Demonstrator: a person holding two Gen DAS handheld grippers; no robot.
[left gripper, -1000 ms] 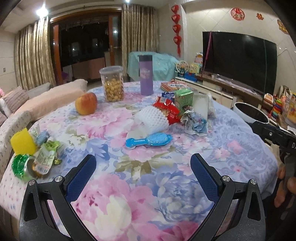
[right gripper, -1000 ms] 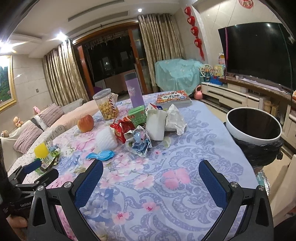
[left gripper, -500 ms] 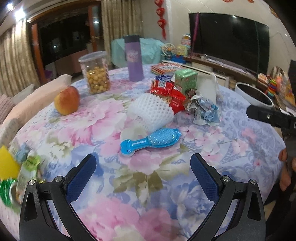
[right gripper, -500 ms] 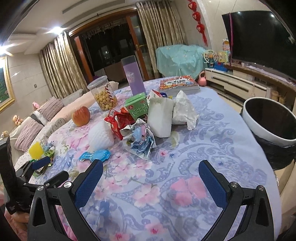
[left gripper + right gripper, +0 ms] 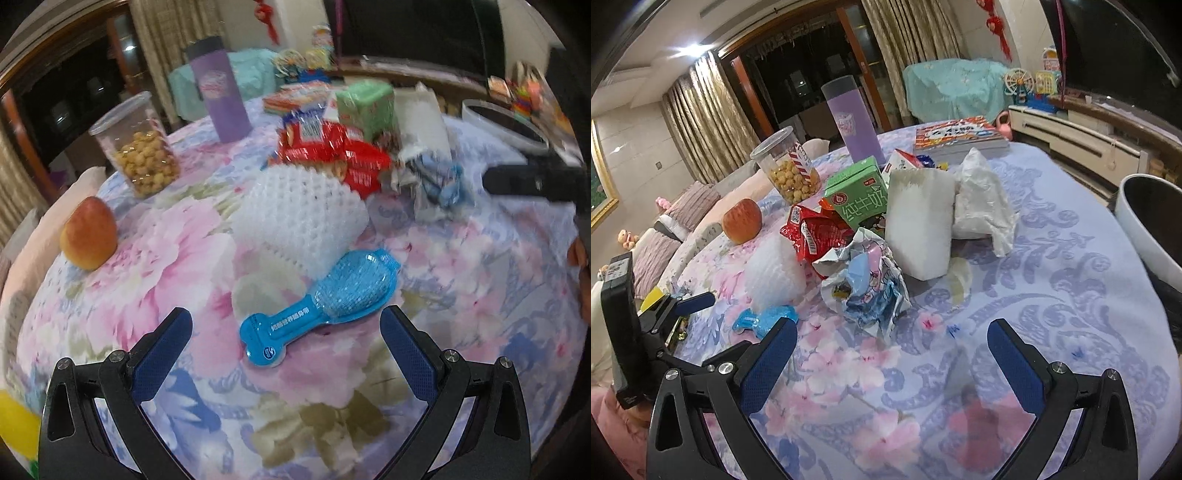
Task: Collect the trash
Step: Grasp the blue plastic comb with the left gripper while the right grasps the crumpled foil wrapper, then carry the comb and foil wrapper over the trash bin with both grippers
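Observation:
A blue blister pack (image 5: 321, 306) lies on the floral tablecloth (image 5: 147, 266) just ahead of my open, empty left gripper (image 5: 286, 332). Behind it are a white foam net (image 5: 299, 218), red snack wrappers (image 5: 332, 151), a green milk carton (image 5: 365, 103) and a crumpled blue-white wrapper (image 5: 432, 184). My right gripper (image 5: 892, 343) is open and empty, a little short of the crumpled wrapper (image 5: 864, 284). A white paper bag (image 5: 919, 221), crumpled tissue (image 5: 982, 203), the carton (image 5: 860, 199) and the red wrappers (image 5: 812, 232) stand behind it. A white trash bin (image 5: 1145, 225) is at the right.
An apple (image 5: 88, 236), a jar of yellow snacks (image 5: 136, 147), a purple bottle (image 5: 218, 96) and a book (image 5: 956, 136) stand at the back of the table. Yellow and green items (image 5: 14, 424) lie at the left edge. The left gripper shows in the right wrist view (image 5: 690, 301).
My left gripper has moved forward and down toward the blue blister pack. My right gripper has moved forward toward the crumpled wrapper. Both stay open.

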